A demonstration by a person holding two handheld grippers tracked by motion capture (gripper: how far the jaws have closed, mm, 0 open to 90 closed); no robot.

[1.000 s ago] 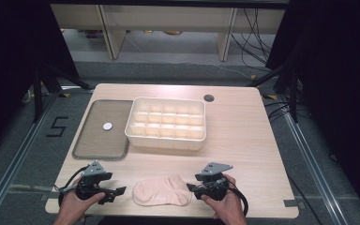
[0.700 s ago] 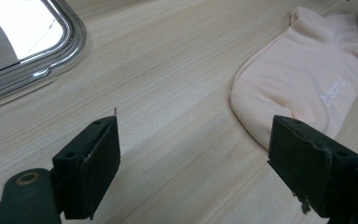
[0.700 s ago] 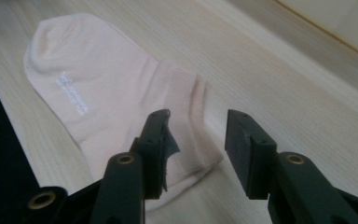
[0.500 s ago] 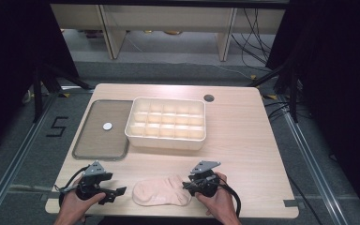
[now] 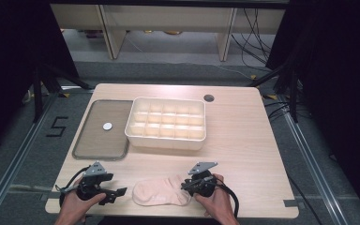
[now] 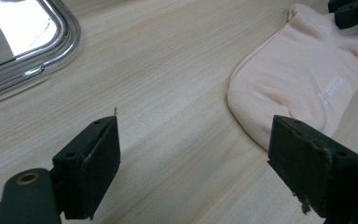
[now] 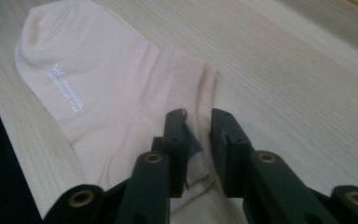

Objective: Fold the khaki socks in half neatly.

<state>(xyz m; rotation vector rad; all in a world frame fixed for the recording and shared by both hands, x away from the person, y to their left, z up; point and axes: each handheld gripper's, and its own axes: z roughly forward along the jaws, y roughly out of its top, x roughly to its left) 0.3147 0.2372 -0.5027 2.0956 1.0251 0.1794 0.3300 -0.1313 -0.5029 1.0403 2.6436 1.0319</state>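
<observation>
Having just moved in from the side toward the sock [image 5: 159, 192], and having just been narrowing the jaws of the right gripper [image 5: 186, 185] over the cuff. Still leaving a slim gap between the pads in the right gripper view, with the cuff edge of the sock [image 7: 98, 93] lying flat in it, so not yet clenching the fabric. Judging the pinch as being almost ready, with only the last closing missing.

Keeping the left gripper [image 5: 119, 193] released, jaws wide, just beside the toe and not touching it.

Lying flat on the table, in front of the divided box [image 5: 166, 140] and well apart from it. Running with the long axis parallel to the long side of the box, toe pointing to the left gripper, cuff to the right one.

Farther, just left of the box, resting a metal tray [image 5: 82, 152] with a small white disc [image 5: 107, 126].
</observation>
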